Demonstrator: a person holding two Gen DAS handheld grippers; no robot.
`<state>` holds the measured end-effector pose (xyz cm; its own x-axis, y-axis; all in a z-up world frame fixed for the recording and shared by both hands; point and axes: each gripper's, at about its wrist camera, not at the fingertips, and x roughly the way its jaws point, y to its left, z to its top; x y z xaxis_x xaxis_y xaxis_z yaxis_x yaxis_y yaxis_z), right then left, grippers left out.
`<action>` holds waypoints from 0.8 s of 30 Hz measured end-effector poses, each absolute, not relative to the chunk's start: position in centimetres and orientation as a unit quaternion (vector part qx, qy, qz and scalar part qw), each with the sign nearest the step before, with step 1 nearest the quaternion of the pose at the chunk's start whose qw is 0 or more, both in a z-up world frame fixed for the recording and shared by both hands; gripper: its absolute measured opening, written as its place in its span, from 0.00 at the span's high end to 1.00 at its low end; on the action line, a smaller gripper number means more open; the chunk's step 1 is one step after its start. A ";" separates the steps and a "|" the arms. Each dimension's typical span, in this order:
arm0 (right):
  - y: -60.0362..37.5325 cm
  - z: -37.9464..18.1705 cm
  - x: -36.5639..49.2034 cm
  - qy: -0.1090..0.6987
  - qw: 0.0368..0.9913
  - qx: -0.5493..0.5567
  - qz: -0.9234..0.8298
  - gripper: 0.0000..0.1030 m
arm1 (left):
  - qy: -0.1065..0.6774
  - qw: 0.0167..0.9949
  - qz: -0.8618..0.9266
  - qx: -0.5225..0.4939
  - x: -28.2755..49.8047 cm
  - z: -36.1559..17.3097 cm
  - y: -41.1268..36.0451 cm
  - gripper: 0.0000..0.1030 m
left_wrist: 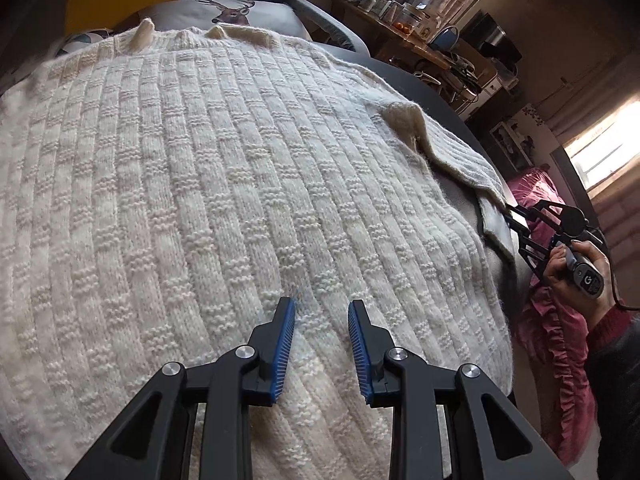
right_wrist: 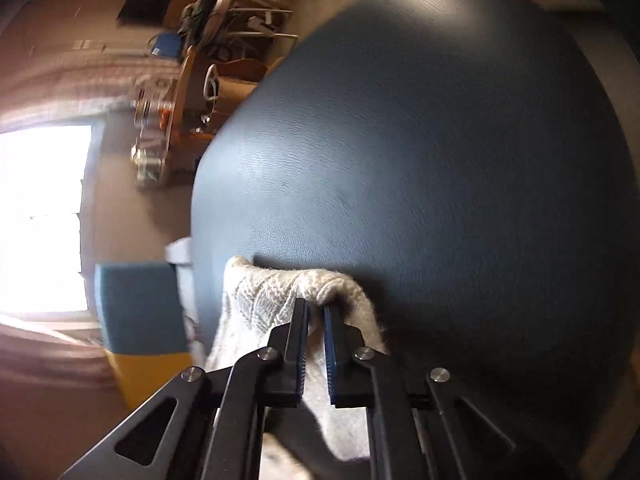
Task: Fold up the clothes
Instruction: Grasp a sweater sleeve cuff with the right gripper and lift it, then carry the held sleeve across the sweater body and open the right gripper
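A cream knitted sweater (left_wrist: 208, 184) lies spread flat on a dark blue-grey leather seat (right_wrist: 420, 160). My left gripper (left_wrist: 321, 306) is open, its blue pads just above the sweater's lower body, holding nothing. One sleeve (left_wrist: 460, 160) stretches out to the right. My right gripper (left_wrist: 516, 220) sits at that sleeve's end, held by a hand. In the right wrist view my right gripper (right_wrist: 316, 308) is shut on the sleeve cuff (right_wrist: 280, 296), which drapes over its fingers above the seat.
A deer-print cushion (left_wrist: 224, 14) lies beyond the sweater's collar. A pink ruffled cloth (left_wrist: 548, 320) hangs at the seat's right side. A cluttered wooden table (left_wrist: 404, 36) stands behind. A blue and yellow box (right_wrist: 140, 320) is left of the seat.
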<state>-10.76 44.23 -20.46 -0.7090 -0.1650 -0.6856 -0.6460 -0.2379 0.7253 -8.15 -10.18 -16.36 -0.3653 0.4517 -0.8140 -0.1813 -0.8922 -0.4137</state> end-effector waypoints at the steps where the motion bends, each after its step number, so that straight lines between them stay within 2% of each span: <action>1: 44.2 -19.4 -11.3 0.552 0.175 -0.358 0.732 0.95 | -0.125 0.196 0.817 -0.527 -8.1 -16.4 -10.2 0.72; 4: 42.9 -15.0 -12.7 0.376 0.187 -0.398 0.816 0.96 | -0.127 0.201 0.817 -0.524 -8.0 -16.5 -10.4 0.72; 5: 41.9 -13.2 -13.0 0.302 0.189 -0.402 0.844 1.00 | -0.130 0.203 0.817 -0.524 -8.0 -16.5 -10.6 0.72; 6: 40.8 -11.7 -13.0 0.240 0.184 -0.400 0.865 1.00 | -0.132 0.205 0.817 -0.523 -7.9 -16.5 -10.7 0.72; 9: 37.8 -9.3 -12.3 0.115 0.139 -0.394 0.901 1.00 | -0.142 0.210 0.815 -0.521 -7.9 -16.6 -11.2 0.72; 10: 37.9 -9.8 -11.9 0.134 0.113 -0.401 0.899 1.00 | -0.145 0.212 0.815 -0.520 -7.9 -16.7 -11.3 0.72; 12: 39.6 -11.6 -10.5 0.247 0.055 -0.396 0.883 0.97 | -0.150 0.210 0.814 -0.520 -8.1 -16.7 -11.5 0.72; 14: 43.2 -14.1 -7.9 0.426 0.023 -0.336 0.840 0.79 | -0.153 0.206 0.812 -0.524 -8.2 -16.7 -11.5 0.72; 15: 44.8 -15.8 -7.0 0.506 0.016 -0.313 0.804 0.66 | -0.153 0.203 0.812 -0.525 -8.2 -16.7 -11.4 0.72; 16: 46.2 -17.6 -6.5 0.580 0.010 -0.296 0.759 0.57 | -0.151 0.201 0.812 -0.527 -8.2 -16.6 -11.3 0.72; 17: 47.5 -19.5 -5.9 0.650 0.003 -0.278 0.708 0.54 | -0.148 0.198 0.812 -0.528 -8.2 -16.6 -11.2 0.72; 18: 48.5 -20.7 -5.7 0.689 0.002 -0.267 0.673 0.51 | -0.146 0.196 0.812 -0.529 -8.2 -16.6 -11.1 0.72; 24: 50.1 -24.3 -8.0 0.763 0.042 -0.276 0.583 0.45 | -0.139 0.184 0.816 -0.530 -8.1 -16.5 -10.5 0.71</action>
<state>-7.99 50.06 -24.31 -0.8436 -0.3733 -0.3859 -0.4707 0.1684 0.8661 -8.14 -10.53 -16.46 -0.3711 0.4464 -0.8143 -0.1529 -0.8943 -0.4206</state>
